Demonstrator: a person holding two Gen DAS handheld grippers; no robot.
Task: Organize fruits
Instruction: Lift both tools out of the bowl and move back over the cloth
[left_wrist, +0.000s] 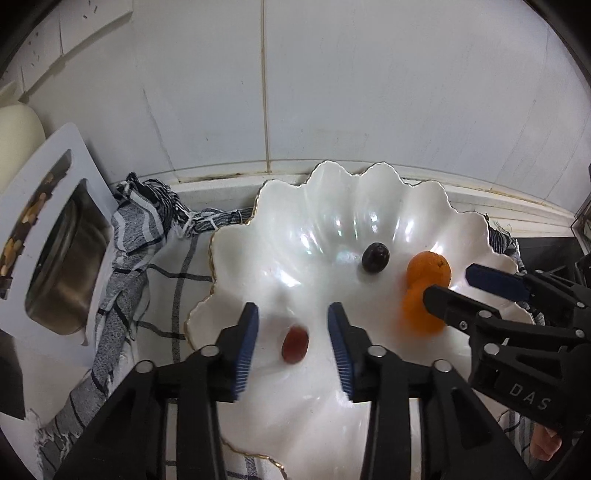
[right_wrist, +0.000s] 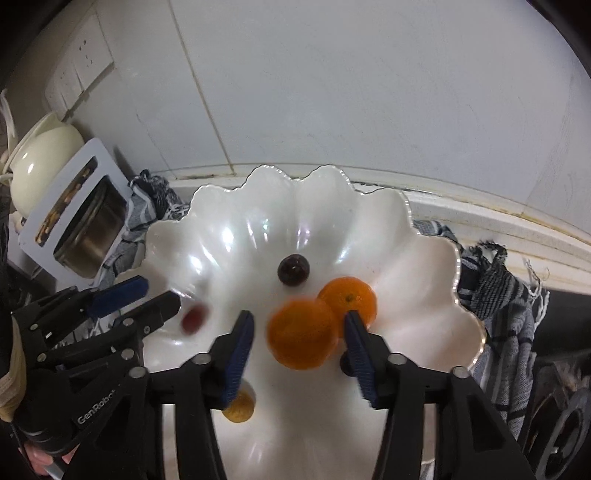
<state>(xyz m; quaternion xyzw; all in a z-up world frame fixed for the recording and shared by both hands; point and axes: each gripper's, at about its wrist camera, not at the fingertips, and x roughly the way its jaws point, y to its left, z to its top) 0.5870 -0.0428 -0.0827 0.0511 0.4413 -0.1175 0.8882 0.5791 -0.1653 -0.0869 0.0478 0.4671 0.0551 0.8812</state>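
The near orange (right_wrist: 301, 334) looks blurred, as does the red fruit (left_wrist: 294, 345) (both may be loose and rolling), so either could slide down the slick curved wall of the scalloped white bowl (right_wrist: 436, 258) and knock its neighbours. The right gripper (right_wrist: 299, 332) stands wide, its jaws on either side of the near orange without clearly pressing it. The left gripper (left_wrist: 293, 332) is equally wide around the red fruit, holding nothing. A second orange (right_wrist: 351, 297) sits just beyond; a dark fruit (right_wrist: 293, 270) lies farther in, mid-bowl.
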